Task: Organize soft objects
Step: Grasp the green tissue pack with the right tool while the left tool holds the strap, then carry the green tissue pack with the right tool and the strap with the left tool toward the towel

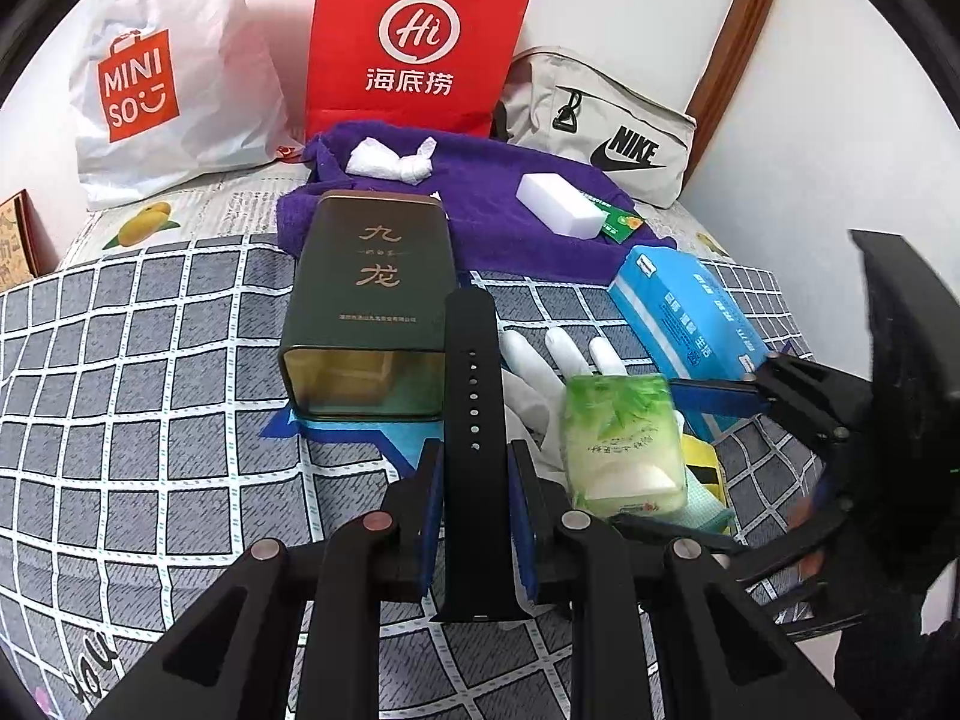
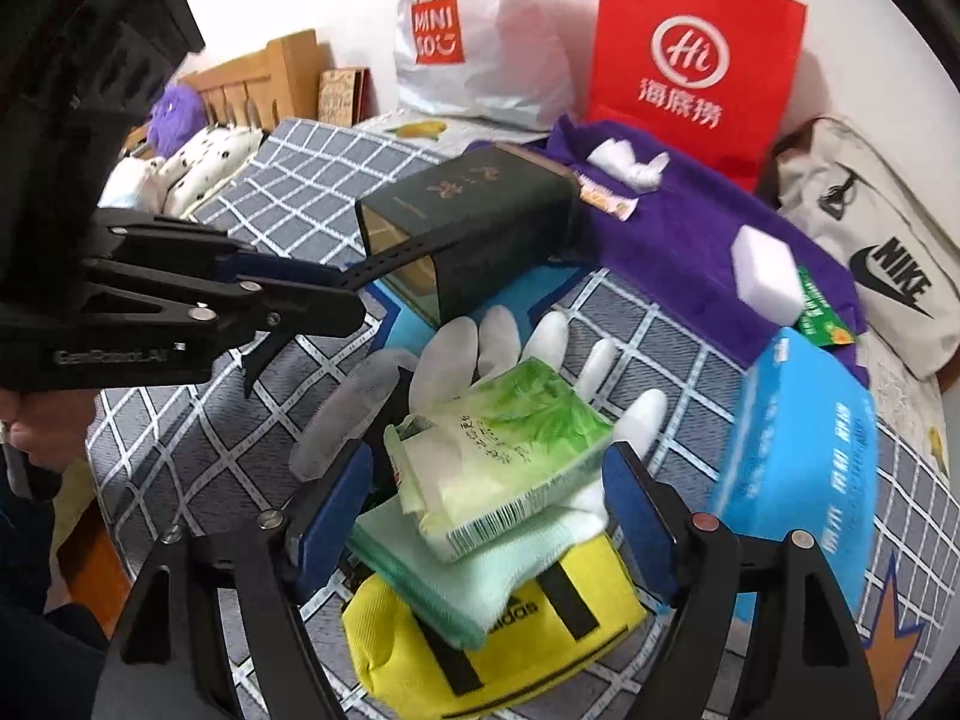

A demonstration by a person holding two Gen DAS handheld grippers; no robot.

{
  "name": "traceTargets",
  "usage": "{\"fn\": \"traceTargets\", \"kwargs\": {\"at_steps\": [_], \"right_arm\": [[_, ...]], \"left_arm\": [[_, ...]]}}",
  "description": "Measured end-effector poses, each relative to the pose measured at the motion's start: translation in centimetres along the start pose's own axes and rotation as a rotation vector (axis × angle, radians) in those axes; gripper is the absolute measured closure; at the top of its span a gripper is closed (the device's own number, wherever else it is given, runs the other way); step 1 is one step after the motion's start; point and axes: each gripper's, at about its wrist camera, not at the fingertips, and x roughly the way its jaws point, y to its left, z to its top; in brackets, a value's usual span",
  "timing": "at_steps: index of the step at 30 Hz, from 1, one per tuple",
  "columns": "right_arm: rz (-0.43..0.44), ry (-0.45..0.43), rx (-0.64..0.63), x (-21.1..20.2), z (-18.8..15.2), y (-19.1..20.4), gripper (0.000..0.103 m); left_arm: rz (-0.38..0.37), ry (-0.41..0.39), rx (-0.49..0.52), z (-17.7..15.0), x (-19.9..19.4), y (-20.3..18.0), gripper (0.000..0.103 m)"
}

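Note:
My left gripper is shut on a black watch strap, held above the bed next to a dark green tin. It also shows in the right wrist view with the strap sticking out. My right gripper is open around a green tissue pack, which lies on a white glove, a mint cloth and a yellow Adidas pouch. The pack also shows in the left wrist view.
A blue tissue box, a purple towel with a white sponge and crumpled tissue lie on the checked bedspread. Miniso bag, red paper bag and Nike bag stand at the wall.

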Motion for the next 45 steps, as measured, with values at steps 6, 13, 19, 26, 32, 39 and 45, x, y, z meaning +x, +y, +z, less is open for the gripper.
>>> {"fn": "traceTargets", "kwargs": {"at_steps": [6, 13, 19, 26, 32, 39, 45], "right_arm": [[-0.002, 0.024, -0.004, 2.2, 0.2, -0.1, 0.024], [0.040, -0.003, 0.063, 1.0, -0.2, -1.3, 0.047], [0.067, 0.007, 0.096, 0.5, -0.8, -1.6, 0.051], [0.017, 0.003, 0.114, 1.6, -0.4, 0.0, 0.027], [-0.061, 0.025, 0.152, 3.3, 0.0, -0.1, 0.041], [-0.047, -0.035, 0.156, 0.1, -0.1, -0.8, 0.041], [-0.028, -0.082, 0.181, -3.2, -0.3, -2.0, 0.041]], "left_arm": [[0.000, 0.008, 0.007, 0.1, 0.1, 0.1, 0.083], [0.002, 0.001, 0.007, 0.4, -0.4, -0.1, 0.083], [0.005, -0.001, 0.014, 0.5, -0.7, -0.8, 0.083], [0.000, 0.008, 0.006, -0.1, -0.8, -1.1, 0.083], [0.017, 0.004, -0.007, -0.2, -1.3, -0.5, 0.083], [0.012, -0.007, -0.029, 0.0, -1.7, 0.1, 0.083], [0.013, -0.027, -0.019, 1.2, -2.5, -0.6, 0.083]]}}
